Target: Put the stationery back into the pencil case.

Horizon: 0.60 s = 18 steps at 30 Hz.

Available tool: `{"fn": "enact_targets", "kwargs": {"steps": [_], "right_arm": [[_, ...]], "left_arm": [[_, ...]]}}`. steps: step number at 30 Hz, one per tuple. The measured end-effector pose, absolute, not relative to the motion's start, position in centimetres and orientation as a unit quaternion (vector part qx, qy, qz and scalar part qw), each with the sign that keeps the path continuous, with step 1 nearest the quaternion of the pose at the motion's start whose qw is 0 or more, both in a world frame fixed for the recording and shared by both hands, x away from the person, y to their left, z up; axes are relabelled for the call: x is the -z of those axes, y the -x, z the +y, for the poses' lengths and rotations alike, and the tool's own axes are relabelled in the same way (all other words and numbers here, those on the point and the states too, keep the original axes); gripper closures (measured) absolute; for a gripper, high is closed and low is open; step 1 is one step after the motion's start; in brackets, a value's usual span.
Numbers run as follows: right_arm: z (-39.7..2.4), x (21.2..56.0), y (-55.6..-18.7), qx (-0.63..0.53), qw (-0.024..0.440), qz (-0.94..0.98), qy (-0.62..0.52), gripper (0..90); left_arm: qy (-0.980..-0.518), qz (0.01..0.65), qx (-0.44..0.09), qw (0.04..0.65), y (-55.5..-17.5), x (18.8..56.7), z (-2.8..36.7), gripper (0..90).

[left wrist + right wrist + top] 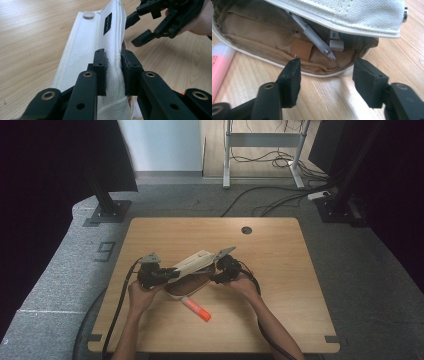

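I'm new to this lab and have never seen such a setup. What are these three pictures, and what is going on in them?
A person sits at a wooden table and holds a hand-operated grasping tool in each hand; there is no robot arm. The high view looks down from above the person's side. The other two pictures come from small cameras riding on each tool, looking along its two black jaws.

The left tool is shut on the lid flap of a white canvas pencil case and holds it lifted open. The right tool is open, its jaws apart with nothing between them, in front of the case's brown inside. There you can see a clear grey pen lying in the case. On the table beside the case lies an orange highlighter.
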State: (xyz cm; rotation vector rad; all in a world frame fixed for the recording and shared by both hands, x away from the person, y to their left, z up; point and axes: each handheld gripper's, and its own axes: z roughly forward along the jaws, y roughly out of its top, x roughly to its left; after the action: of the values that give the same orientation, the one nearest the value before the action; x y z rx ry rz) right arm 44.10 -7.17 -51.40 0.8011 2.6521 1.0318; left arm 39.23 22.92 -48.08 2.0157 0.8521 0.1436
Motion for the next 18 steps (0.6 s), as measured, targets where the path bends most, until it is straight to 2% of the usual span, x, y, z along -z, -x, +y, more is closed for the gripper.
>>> {"fn": "enact_targets", "kwargs": {"steps": [18], "right_arm": [[-7.8,50.6,-41.2,-0.374,0.080,0.887,-0.259,26.0]], "left_arm": [[-0.819,0.344,-0.059,0.455,-39.2,48.1,22.9,75.1]]}}
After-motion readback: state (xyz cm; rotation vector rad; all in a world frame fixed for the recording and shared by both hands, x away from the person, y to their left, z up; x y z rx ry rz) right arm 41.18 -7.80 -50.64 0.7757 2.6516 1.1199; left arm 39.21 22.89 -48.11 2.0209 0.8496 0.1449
